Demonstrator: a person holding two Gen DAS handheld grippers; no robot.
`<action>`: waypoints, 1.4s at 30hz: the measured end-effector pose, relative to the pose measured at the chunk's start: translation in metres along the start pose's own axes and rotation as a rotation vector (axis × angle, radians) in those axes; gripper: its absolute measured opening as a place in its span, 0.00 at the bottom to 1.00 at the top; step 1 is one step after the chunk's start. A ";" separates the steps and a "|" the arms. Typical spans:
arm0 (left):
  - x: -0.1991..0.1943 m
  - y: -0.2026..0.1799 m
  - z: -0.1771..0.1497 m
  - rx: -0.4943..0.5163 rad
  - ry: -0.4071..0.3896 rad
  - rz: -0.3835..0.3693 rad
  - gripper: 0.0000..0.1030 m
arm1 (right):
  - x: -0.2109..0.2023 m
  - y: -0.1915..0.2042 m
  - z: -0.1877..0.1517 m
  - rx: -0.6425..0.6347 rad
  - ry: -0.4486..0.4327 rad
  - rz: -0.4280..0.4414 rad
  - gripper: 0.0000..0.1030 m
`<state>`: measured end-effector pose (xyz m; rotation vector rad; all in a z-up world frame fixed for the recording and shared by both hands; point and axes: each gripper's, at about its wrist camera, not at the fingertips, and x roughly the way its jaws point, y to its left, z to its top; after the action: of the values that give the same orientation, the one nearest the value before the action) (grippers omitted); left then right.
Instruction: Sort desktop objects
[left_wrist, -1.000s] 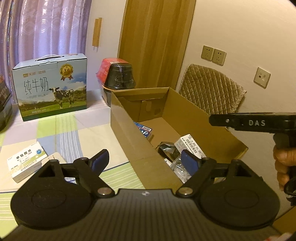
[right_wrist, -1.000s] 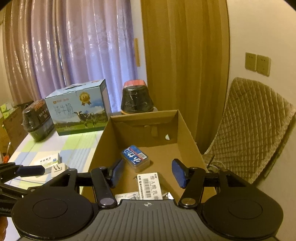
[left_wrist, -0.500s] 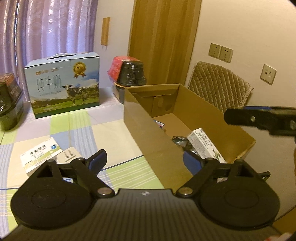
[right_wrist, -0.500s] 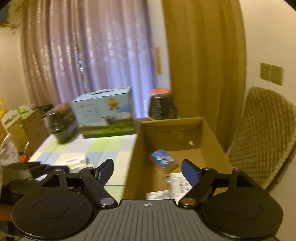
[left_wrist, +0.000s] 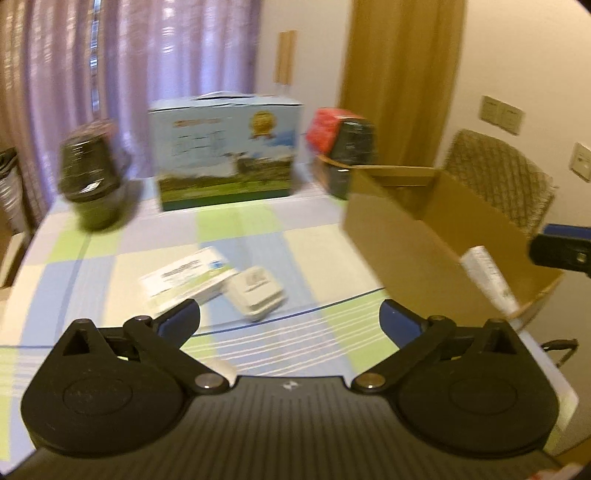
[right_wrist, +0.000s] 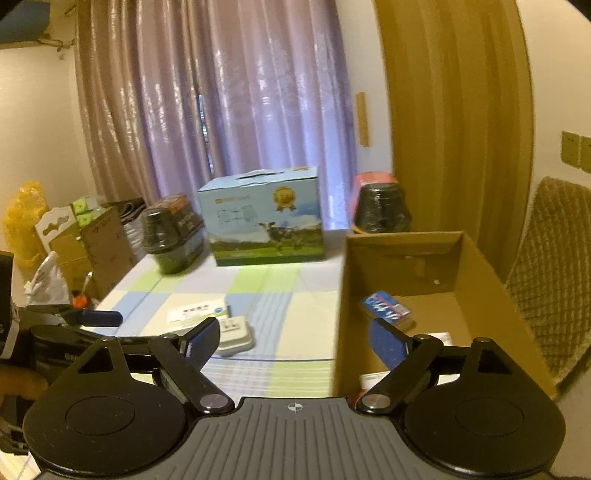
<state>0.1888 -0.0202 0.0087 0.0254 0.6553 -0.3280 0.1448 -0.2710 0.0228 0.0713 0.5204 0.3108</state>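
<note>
- on the checked tablecloth (left_wrist: 236, 229), two small items are still waiting to be sorted: a flat white medicine box (left_wrist: 188, 275) with green and blue print, and a white plug adapter (left_wrist: 258, 291) touching its right end.
- to the right, an open cardboard box (right_wrist: 476, 280) is already holding several sorted things: a blue card pack (right_wrist: 386, 314) on its floor, and a white labelled carton (left_wrist: 487, 278) leaning against its near corner. by my judgement the sorting is well along, with these two items left.
- the left gripper (left_wrist: 290, 317) is hanging above the table with its jaws spread wide and nothing between them. the adapter is lying just ahead of the gap, slightly left of centre; the medicine box is sitting ahead of the left blue finger (left_wrist: 179, 321).
- the right gripper (right_wrist: 293, 339) is also gaping wide and empty, straddling the cardboard box's near left wall. in its view the adapter (right_wrist: 236, 334) is lying just beside the left finger, inside the gap.
- at the back of the table, a blue milk carton case (right_wrist: 264, 216) is standing between two black wrapped tubs (right_wrist: 170, 234); whether they count as things to sort, i cannot tell.
- the left wrist view is blurred, so the fine print is unreadable.
</note>
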 end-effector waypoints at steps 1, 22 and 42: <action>-0.003 0.007 -0.002 -0.004 -0.001 0.020 0.99 | 0.003 0.006 -0.001 -0.001 0.003 0.014 0.86; -0.018 0.110 -0.030 -0.114 0.007 0.235 0.99 | 0.118 0.097 -0.090 -0.139 0.273 0.147 0.53; 0.025 0.104 -0.031 -0.055 0.159 0.229 0.99 | 0.187 0.109 -0.118 -0.146 0.373 0.190 0.07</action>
<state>0.2216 0.0753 -0.0392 0.0739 0.8102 -0.0870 0.2095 -0.1107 -0.1528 -0.0812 0.8616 0.5527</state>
